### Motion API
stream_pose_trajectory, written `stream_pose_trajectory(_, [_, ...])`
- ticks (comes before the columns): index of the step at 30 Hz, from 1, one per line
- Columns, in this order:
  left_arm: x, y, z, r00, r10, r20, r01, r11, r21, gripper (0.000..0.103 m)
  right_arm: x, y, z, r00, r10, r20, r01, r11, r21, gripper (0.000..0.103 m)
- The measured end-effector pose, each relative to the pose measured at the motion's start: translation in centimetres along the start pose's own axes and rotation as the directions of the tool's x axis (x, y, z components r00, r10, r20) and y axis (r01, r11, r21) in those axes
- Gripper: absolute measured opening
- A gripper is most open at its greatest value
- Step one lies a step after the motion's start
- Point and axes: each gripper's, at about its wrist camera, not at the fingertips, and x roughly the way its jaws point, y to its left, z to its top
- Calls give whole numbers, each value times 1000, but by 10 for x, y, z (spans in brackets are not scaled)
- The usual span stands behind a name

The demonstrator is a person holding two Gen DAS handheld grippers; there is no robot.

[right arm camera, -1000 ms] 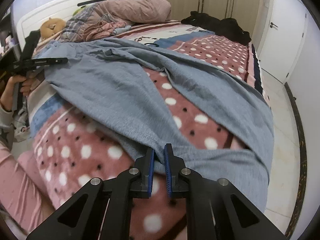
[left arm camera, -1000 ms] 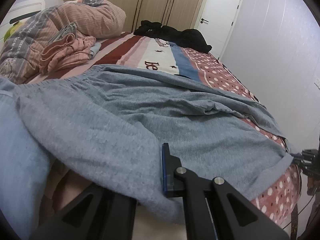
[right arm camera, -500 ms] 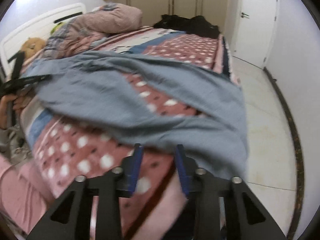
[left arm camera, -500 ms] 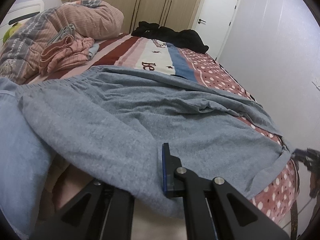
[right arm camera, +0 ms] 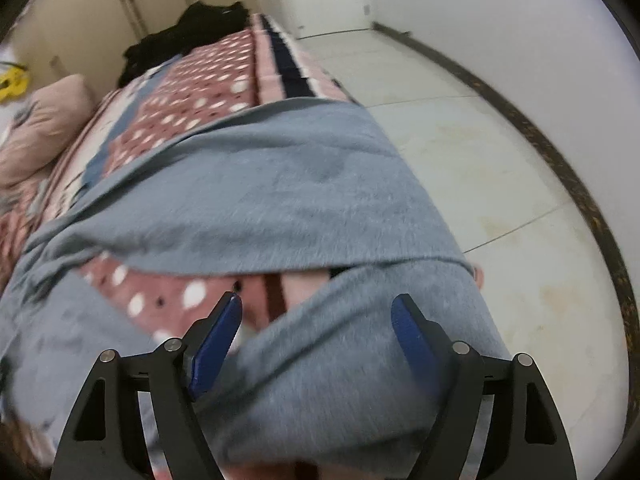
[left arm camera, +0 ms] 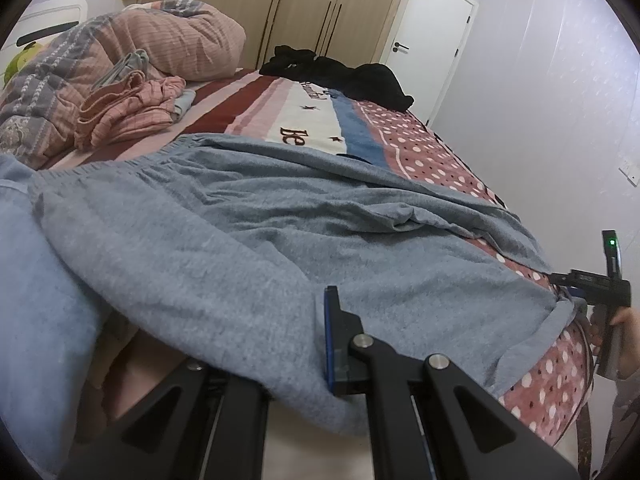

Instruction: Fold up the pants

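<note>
left gripper [left arm camera: 326,332]: fingers pinched on pants [left arm camera: 280,240] edge, keep hold
pants: spread across bed [left arm camera: 432,144], cuffs over its foot edge
right gripper [right arm camera: 316,320]: fingers just opened wide, nothing held; regrab near cuff squarely

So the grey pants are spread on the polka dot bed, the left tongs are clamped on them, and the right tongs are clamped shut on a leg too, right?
Not quite. The right wrist view shows the right tongs standing open, having just been opening, astride a leg of the grey pants without pressing it. The rest holds: the pants lie spread on the polka dot bed, and the left tongs are clamped on them.
</note>
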Motion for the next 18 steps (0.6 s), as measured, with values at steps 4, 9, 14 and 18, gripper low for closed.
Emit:
stream_pose_trajectory(4, [-1,1,-1,1000,-8,3,8,1000,-4,2,7,4,-3,993,-106,45,107,994,-18,33])
stream_pose_trajectory(9, [-2,4,-3,1000,-25,6,25,1000,-13,2,-9,-28,-14,995,-54,84,47,996,75,2])
stream_pose_trajectory(14, [-3,5,-4,1000,-29,9,29,999,-14,2,-50,-55,-42,980,-43,194,19,992,121,0])
stream_pose_trajectory(18, [-2,5,-4,999,-31,10,31,999,-19,2,-68,-75,-57,981,0,196,-33,986,164,2])
